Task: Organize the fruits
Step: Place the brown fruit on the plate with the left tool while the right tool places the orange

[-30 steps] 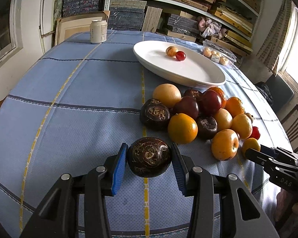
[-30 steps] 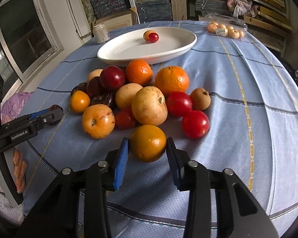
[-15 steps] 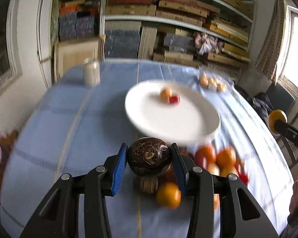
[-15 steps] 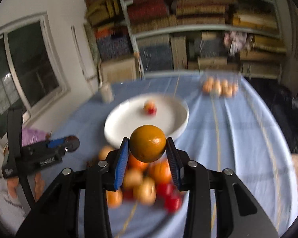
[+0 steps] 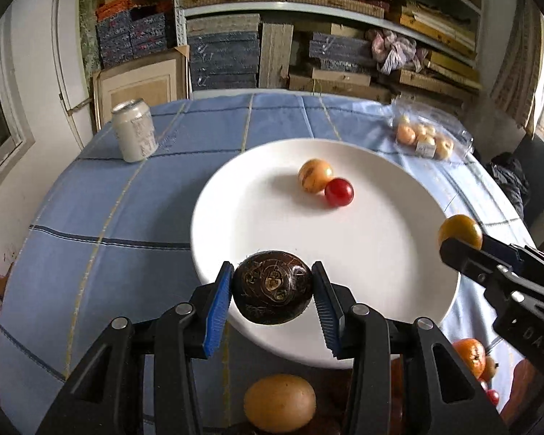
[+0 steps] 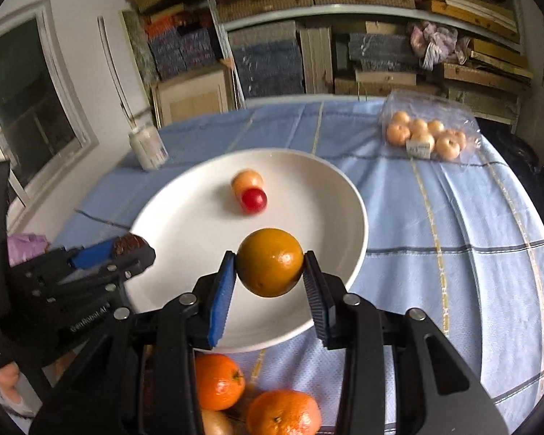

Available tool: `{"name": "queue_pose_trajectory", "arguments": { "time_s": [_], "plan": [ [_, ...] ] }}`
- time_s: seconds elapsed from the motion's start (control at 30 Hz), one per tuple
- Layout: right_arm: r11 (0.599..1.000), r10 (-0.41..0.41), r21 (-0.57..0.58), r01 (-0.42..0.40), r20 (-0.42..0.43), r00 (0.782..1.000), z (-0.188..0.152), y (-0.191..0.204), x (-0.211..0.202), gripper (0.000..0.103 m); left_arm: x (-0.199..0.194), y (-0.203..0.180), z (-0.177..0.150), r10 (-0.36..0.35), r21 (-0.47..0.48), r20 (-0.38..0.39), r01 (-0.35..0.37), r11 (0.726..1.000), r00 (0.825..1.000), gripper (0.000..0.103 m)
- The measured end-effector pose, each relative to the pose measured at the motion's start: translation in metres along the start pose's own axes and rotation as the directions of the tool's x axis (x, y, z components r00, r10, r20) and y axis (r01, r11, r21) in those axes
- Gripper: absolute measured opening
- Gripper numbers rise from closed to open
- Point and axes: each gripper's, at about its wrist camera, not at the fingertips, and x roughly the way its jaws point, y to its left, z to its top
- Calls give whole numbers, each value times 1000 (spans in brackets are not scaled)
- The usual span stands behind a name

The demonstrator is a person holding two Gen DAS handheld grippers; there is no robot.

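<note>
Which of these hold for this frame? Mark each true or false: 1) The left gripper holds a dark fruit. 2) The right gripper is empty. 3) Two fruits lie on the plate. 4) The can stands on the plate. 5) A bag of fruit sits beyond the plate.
1) True: the left gripper is shut on the dark fruit.
2) False: the right gripper is shut on an orange fruit.
3) True: a yellow fruit and a red fruit lie touching on the plate.
4) False: the can stands on the tablecloth, apart from the plate.
5) True: the bag sits on the cloth behind the plate.
</note>
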Motion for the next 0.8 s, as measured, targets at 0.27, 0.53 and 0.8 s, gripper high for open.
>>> {"name": "queue_pose_trajectory", "arguments": {
  "time_s": [0.27,0.53,0.8],
  "plan": [
    [999,-19,-46,16,-65,998,-6,6,24,37,18,5,-1,-8,-7,-50,8,1000,999,45],
    [1000,23,0,-23,92,995,3,-2,-23,52,-6,8,0,-10,-9,19,10,1000,1000,61],
    [998,23,42,-43,403,915,-8,-17,-139,68,-90,47,-18,-6,-136,203,34,990,979,70]
  ]
}}
